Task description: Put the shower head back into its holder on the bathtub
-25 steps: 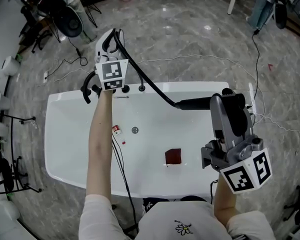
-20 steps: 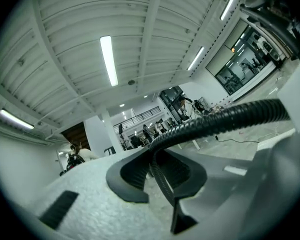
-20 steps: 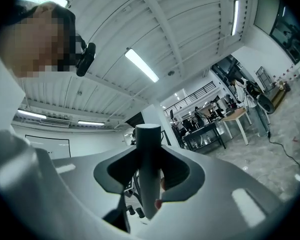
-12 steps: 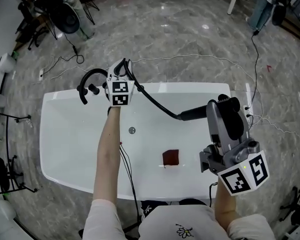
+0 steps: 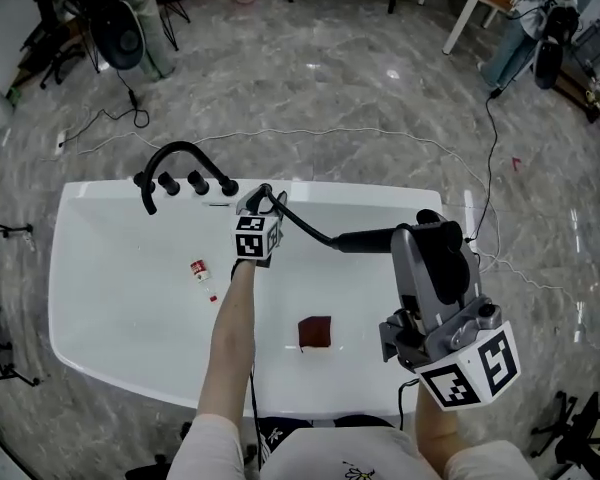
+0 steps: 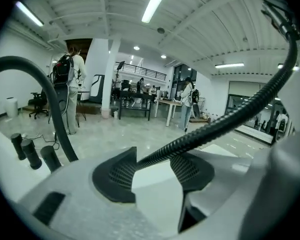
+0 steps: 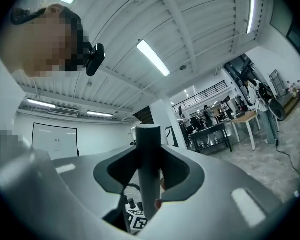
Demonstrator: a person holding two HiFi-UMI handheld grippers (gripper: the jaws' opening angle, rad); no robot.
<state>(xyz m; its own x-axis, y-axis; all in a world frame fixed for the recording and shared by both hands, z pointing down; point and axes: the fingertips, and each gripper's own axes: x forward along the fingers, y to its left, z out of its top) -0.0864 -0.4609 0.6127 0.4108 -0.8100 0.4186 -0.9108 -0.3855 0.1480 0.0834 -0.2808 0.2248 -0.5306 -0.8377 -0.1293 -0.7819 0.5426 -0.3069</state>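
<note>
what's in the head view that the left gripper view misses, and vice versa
Head view only: the inside of the white bathtub, a dark red square on its floor, the right gripper shut on the shower head. Left gripper view only: the pads of the left gripper opening with the black hose between them, people standing beyond. Both: that hose and the faucet with its knobs.

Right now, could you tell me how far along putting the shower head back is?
Done: nothing is seated yet. In hand: the right gripper is shut on the shower head, held over the bathtub. The left gripper is opening its fingers with the hose between them. Left: seating the head in its holder, which I can't pick out.
</note>
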